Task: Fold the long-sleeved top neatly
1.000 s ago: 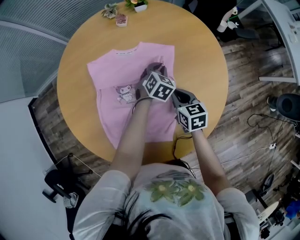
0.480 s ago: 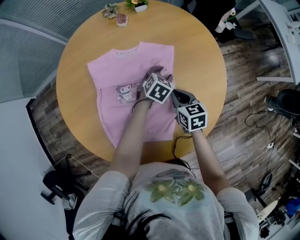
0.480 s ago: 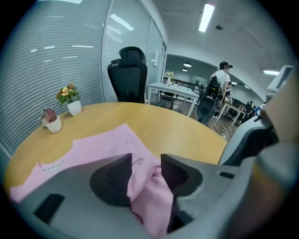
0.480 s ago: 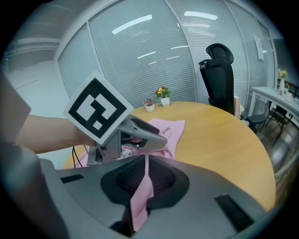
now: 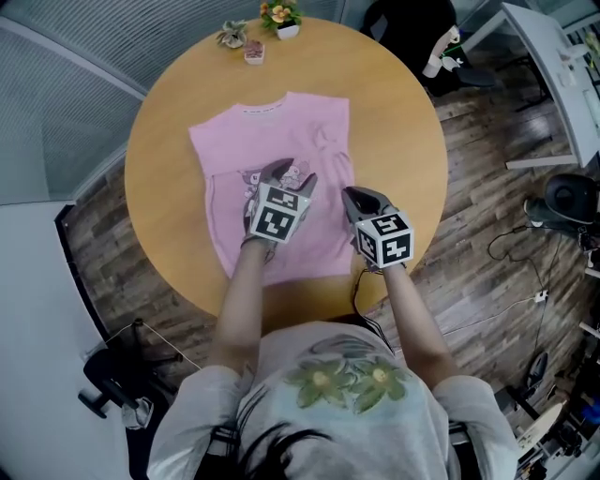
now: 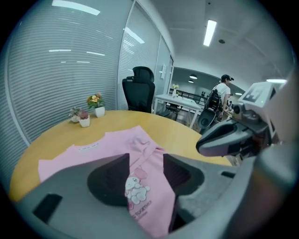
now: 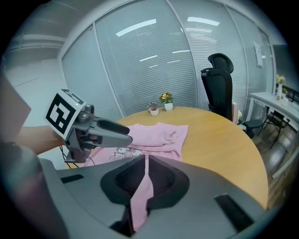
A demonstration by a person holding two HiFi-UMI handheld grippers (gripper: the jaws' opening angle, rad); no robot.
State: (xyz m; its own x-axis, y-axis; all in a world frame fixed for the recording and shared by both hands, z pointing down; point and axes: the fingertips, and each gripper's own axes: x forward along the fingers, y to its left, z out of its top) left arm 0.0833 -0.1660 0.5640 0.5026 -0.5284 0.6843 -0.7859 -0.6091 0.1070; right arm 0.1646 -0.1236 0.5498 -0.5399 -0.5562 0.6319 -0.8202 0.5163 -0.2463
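A pink long-sleeved top [image 5: 234, 150] with a cartoon print lies flat on the round wooden table [image 5: 403, 141], its sleeves folded in. My left gripper [image 5: 289, 174] hovers over the printed chest. Its jaws have just been opening and stand apart, and the top [image 6: 93, 149] shows below the gap, untouched. My right gripper [image 5: 352, 194] sits at the top's right edge, shut on a strip of pink fabric [image 7: 140, 196] that runs up between its jaws. In the left gripper view, the right gripper [image 6: 219, 140] is beside it. The left gripper [image 7: 112, 133] hangs above the cloth.
Small potted plants [image 5: 281, 14] stand at the table's far edge. A black office chair [image 6: 140, 88] is behind the table, and a person [image 6: 224, 88] stands far back. A black cable [image 5: 361, 281] hangs at the near edge. Bare wood lies right of the top.
My left gripper let go of the folded sleeve on the top's right side, opened, and moved left and toward me over the print. The right gripper barely shifted.
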